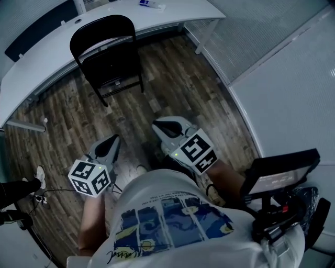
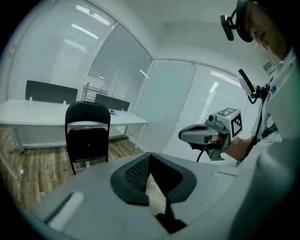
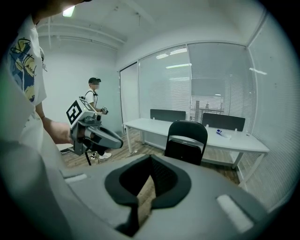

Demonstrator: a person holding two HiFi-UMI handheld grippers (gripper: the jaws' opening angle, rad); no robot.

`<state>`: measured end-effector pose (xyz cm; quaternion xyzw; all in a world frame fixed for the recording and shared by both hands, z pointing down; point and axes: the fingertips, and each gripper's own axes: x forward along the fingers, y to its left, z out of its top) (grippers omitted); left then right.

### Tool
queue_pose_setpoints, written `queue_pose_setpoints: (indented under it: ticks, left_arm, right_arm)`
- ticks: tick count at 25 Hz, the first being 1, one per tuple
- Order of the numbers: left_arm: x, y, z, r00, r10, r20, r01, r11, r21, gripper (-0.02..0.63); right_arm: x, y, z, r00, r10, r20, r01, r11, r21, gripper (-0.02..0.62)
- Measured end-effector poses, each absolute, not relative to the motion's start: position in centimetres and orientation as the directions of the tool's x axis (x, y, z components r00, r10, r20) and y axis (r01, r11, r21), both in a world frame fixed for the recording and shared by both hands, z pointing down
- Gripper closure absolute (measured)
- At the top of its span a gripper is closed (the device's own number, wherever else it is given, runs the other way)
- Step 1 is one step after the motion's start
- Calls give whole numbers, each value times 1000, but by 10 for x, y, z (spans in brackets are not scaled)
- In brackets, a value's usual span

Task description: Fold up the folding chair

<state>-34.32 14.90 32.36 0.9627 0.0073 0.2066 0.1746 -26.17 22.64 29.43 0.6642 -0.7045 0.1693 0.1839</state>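
A black folding chair (image 1: 107, 55) stands unfolded on the wood floor, tucked against a white desk (image 1: 47, 60). It also shows in the left gripper view (image 2: 87, 136) and the right gripper view (image 3: 186, 140). My left gripper (image 1: 112, 140) and right gripper (image 1: 158, 125) are held side by side in front of my body, well short of the chair and pointing toward it. Both are shut with nothing between their jaws. Each gripper camera sees its own shut gripper (image 2: 151, 158) (image 3: 150, 161) and the other gripper, the right one (image 2: 190, 135) and the left one (image 3: 115, 139), off to the side.
A glass partition (image 1: 272, 78) runs along the right. A black stand with a screen (image 1: 282, 175) is close at my right hip. Another person (image 3: 93, 101) stands at the far left, shoe (image 1: 39, 178) and cables on the floor. A small bottle (image 1: 149, 4) lies on the desk.
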Motion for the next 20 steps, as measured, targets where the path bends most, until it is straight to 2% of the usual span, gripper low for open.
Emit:
queue_pose_setpoints:
  ticks: [11, 20]
  left_arm:
    - [-325, 149, 330, 907, 87, 412, -68, -936, 347, 599]
    - [-268, 144, 339, 901, 71, 427, -95, -931, 354, 600]
  right_arm:
    - [-245, 227, 297, -64, -872, 485, -997, 72, -2, 594]
    - [-189, 223, 304, -85, -867, 490, -996, 91, -13, 594]
